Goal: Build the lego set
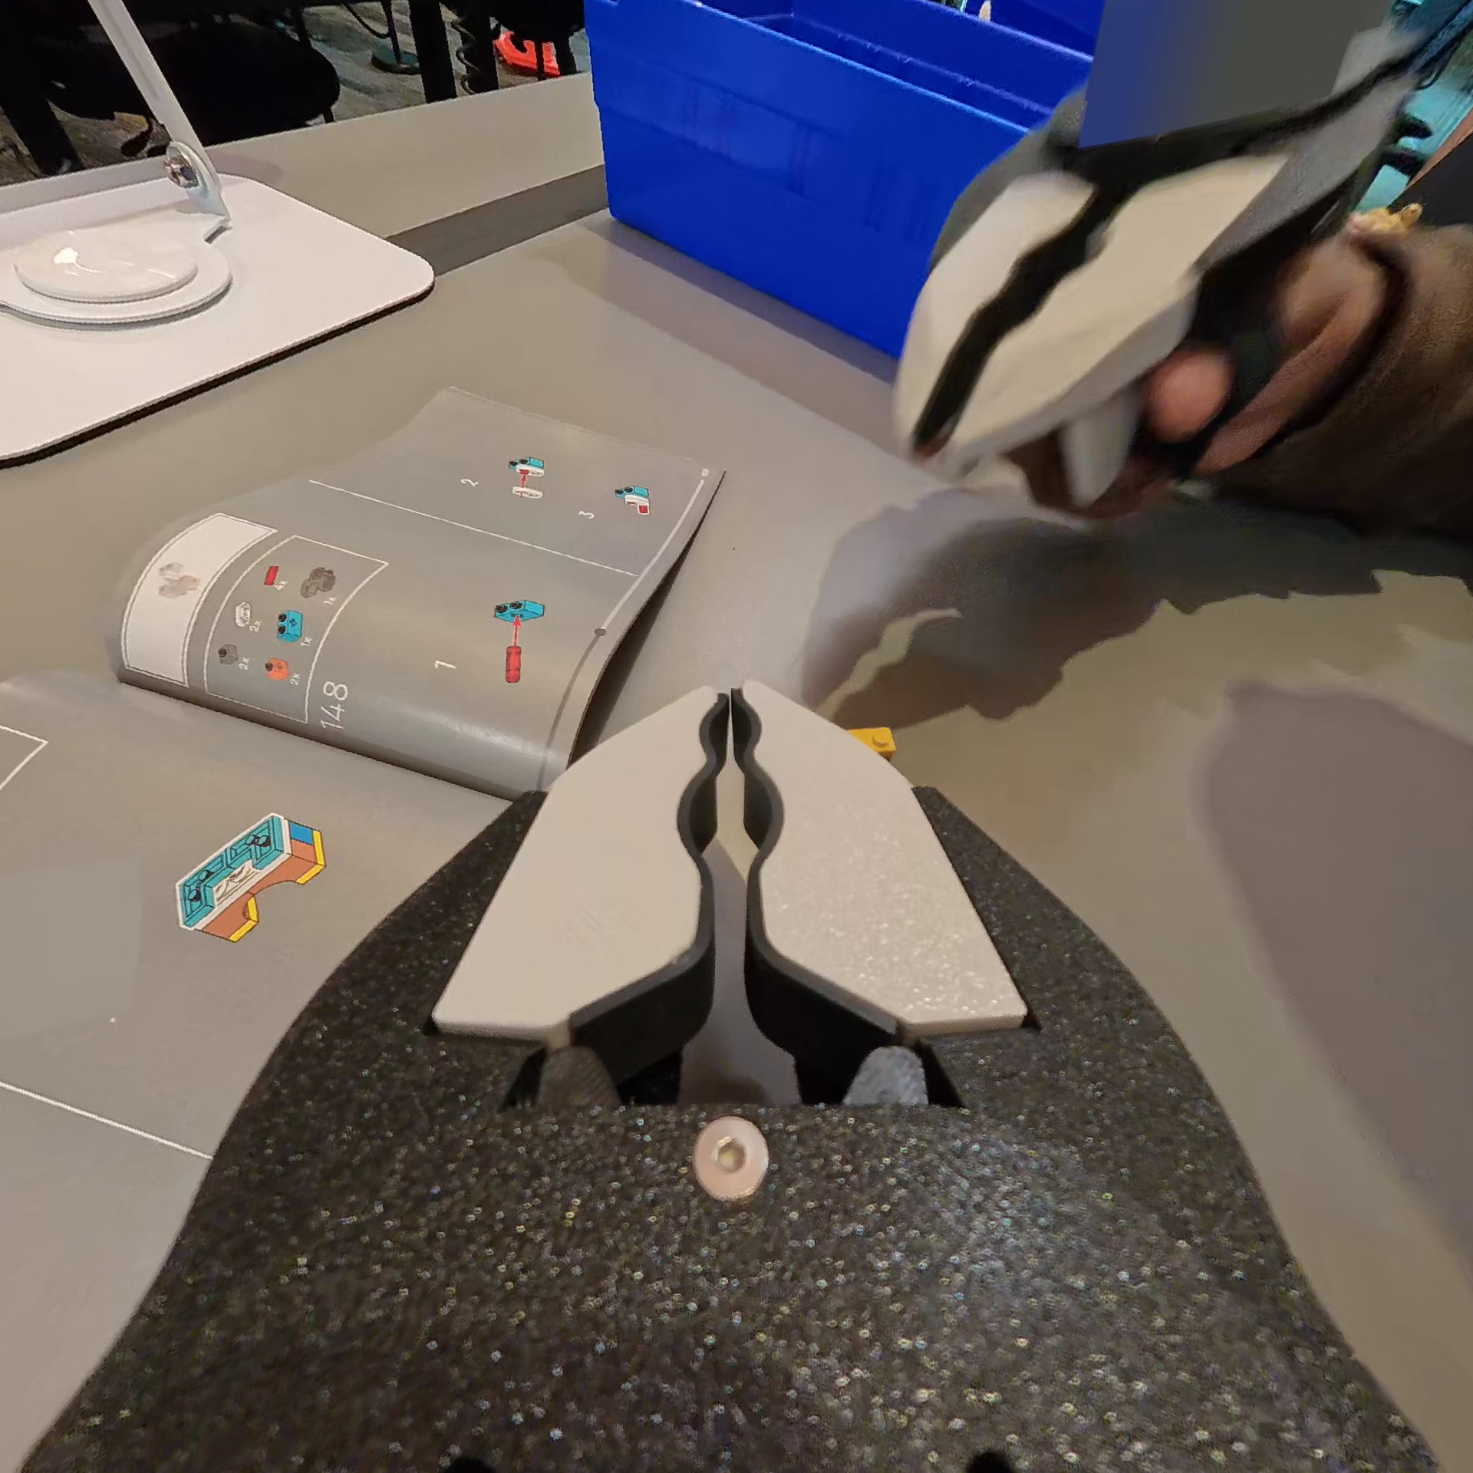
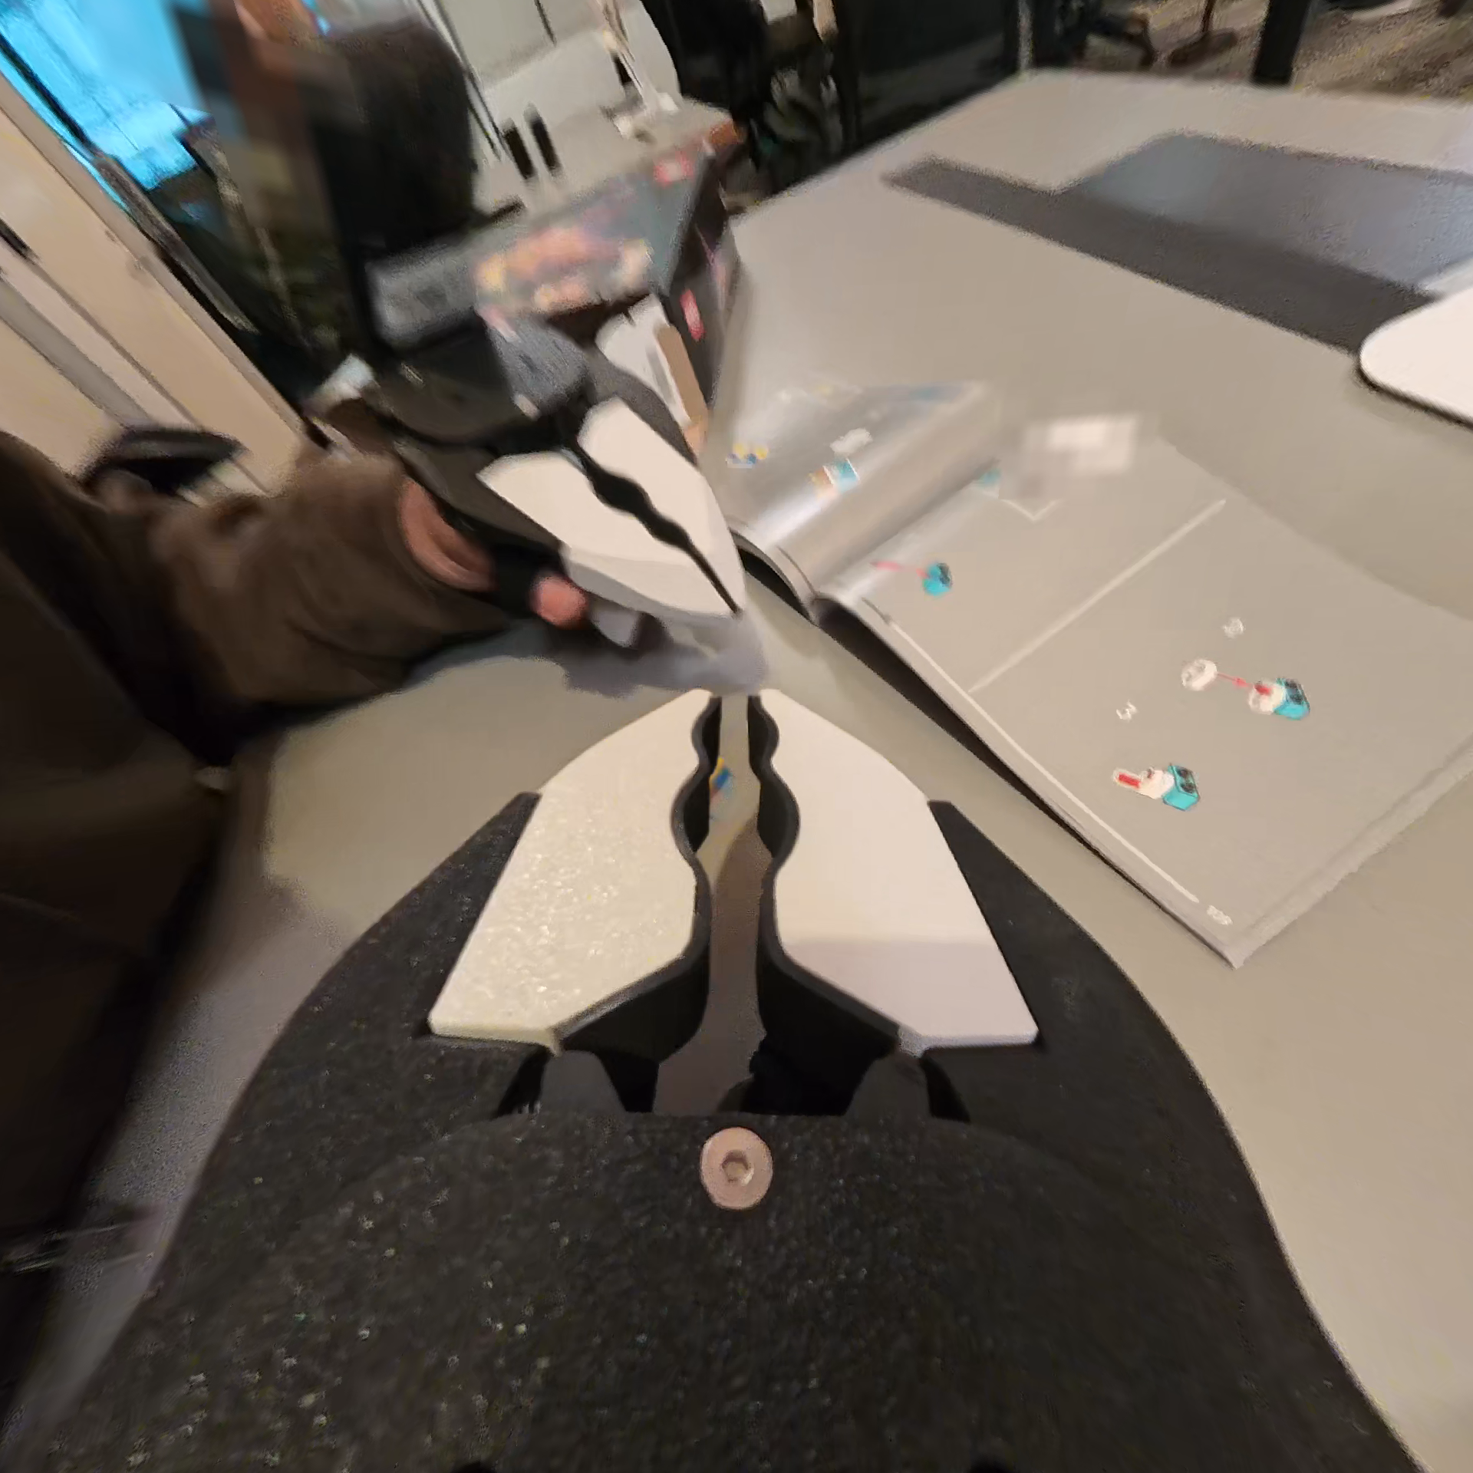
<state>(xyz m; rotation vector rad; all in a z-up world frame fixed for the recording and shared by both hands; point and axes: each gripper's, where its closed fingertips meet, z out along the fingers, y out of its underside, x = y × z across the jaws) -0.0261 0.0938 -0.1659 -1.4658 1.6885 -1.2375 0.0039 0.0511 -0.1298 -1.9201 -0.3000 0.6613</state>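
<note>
My left gripper point(image 1: 729, 701) is shut and empty, low over the grey table point(image 1: 1036, 877). It also shows in the right wrist view point(image 2: 741, 618), blurred and held by a hand. A small yellow lego piece point(image 1: 873, 741) lies on the table just right of its fingertips. My right gripper point(image 2: 733, 705) has its fingers almost together, with nothing seen held. A small blue, yellow and white piece point(image 2: 721, 777) shows through the narrow gap between them. The right gripper also shows blurred in the left wrist view point(image 1: 928, 442), raised at the upper right. The open instruction booklet point(image 1: 414, 606) point(image 2: 1116, 677) lies flat.
A blue plastic bin point(image 1: 757, 159) stands at the back of the table. A white lamp base point(image 1: 159, 279) sits at the back left. The lego box point(image 2: 558, 271) stands behind the booklet. A sleeved arm point(image 2: 239, 574) rests on the table's left side.
</note>
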